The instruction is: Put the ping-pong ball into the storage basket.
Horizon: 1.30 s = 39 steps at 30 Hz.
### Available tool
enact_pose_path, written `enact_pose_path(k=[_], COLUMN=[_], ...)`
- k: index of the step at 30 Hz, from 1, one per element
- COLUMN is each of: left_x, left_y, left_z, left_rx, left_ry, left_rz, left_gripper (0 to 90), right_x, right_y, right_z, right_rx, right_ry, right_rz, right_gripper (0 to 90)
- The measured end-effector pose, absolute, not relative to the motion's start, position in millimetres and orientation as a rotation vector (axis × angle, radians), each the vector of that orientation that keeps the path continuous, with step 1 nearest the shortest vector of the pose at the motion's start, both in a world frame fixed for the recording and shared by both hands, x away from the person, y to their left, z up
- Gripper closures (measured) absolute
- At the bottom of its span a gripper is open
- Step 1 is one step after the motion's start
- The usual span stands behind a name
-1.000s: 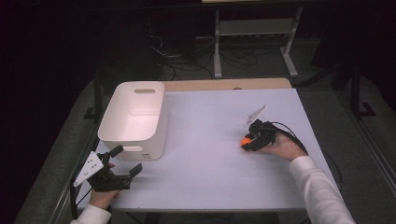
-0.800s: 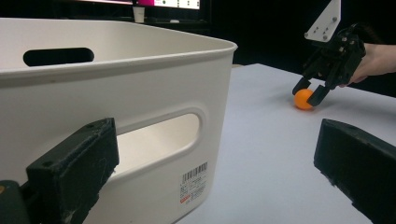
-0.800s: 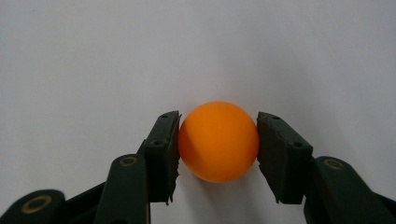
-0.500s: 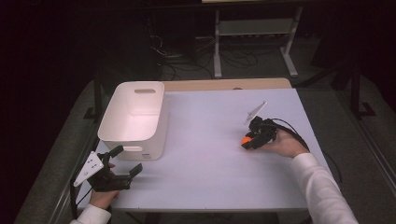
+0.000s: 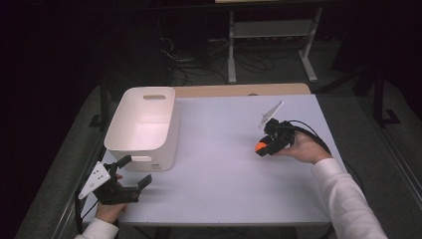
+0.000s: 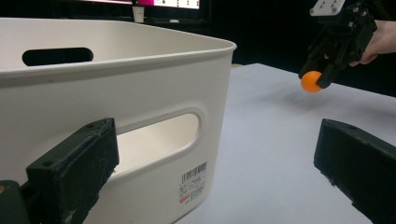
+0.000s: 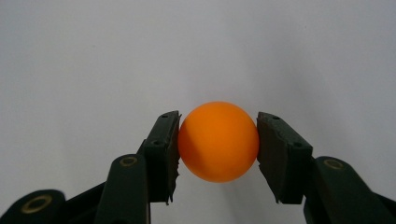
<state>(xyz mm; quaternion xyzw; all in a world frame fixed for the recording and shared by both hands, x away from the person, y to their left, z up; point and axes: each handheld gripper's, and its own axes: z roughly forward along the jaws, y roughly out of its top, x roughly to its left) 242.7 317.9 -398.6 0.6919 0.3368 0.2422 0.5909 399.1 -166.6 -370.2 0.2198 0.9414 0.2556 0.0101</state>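
Lifted just off the table (image 5: pixel 224 174) now: orange ball (image 7: pixel 218 141) clamped in right gripper (image 7: pixel 218 144); left gripper (image 5: pixel 133 172) wide open, empty, beside white bin (image 5: pixel 142 127).

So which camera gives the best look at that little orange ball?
The right gripper view: the orange ball is large and sharp, clamped between the right gripper pads. The high view and left gripper view show it small and distant.
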Motion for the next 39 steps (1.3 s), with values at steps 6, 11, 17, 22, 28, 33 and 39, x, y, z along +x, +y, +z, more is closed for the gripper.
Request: enact_pose_path(k=[6, 11, 17, 22, 28, 33, 39], left_x=[242.7, 242.9, 242.8, 242.7, 242.6, 242.6, 242.4], left_y=[318.1, 318.2, 318.1, 318.1, 318.7, 318.7, 318.9], left_z=[-398.6, -398.6, -398.6, -398.6, -398.6, -398.6, -398.5], left_rx=[1.614, 1.612, 1.611, 1.609, 1.610, 1.611, 1.613], left_ry=[0.781, 0.783, 0.784, 0.785, 0.781, 0.780, 0.780], left_rz=[0.565, 0.565, 0.563, 0.564, 0.567, 0.567, 0.568], left_gripper=[0.0, 0.0, 0.0, 0.0, 0.0, 0.0, 0.0], right_x=[398.6, 399.6, 400.7, 402.5, 406.4, 408.9, 410.9], right_y=[-162.9, -162.2, -158.4, -153.8, -149.1, -145.2, -137.9], right_z=[-355.7, -342.7, -329.8, -318.0, -306.0, -296.6, -288.0], right_rx=[0.662, 0.645, 0.620, 0.603, 0.592, 0.572, 0.541], right_ry=[2.927, 2.919, 2.913, 2.900, 2.907, 2.909, 2.911], right_rz=[0.824, 0.838, 0.847, 0.867, 0.886, 0.983, 1.007], right_gripper=[49.8, 49.8, 49.8, 49.8, 49.8, 49.8, 49.8])
